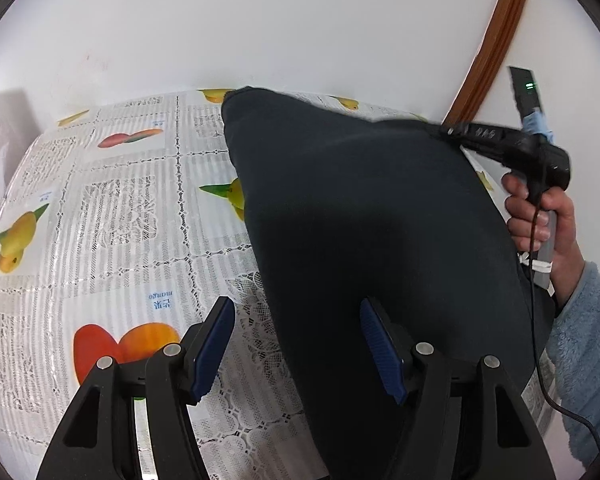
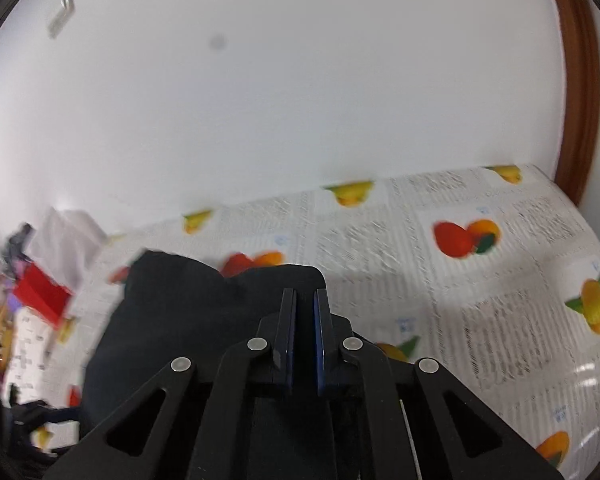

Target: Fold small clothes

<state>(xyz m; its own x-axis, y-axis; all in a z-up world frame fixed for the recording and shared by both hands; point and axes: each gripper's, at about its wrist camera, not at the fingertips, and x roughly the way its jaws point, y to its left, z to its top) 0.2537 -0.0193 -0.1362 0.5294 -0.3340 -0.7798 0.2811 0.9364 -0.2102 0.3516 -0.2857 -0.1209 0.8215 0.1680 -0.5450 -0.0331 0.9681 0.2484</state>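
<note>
A dark navy garment [image 1: 360,216] is spread over the fruit-print tablecloth [image 1: 112,216]. In the left wrist view its far right corner is lifted off the table by my right gripper [image 1: 446,131], held in a hand at the right. My left gripper [image 1: 300,344] is open and low over the garment's near left edge, with one blue pad [image 1: 214,354] over the cloth and the other over the garment. In the right wrist view my right gripper [image 2: 305,300] is shut on the garment's edge [image 2: 172,304], which hangs below and to the left of it.
A white wall rises behind the table. A brown wooden frame [image 1: 496,36] stands at the right. A pile of clothes and a red item [image 2: 40,292] lie at the table's left end in the blurred right wrist view. A black cable [image 1: 540,340] hangs from the right gripper.
</note>
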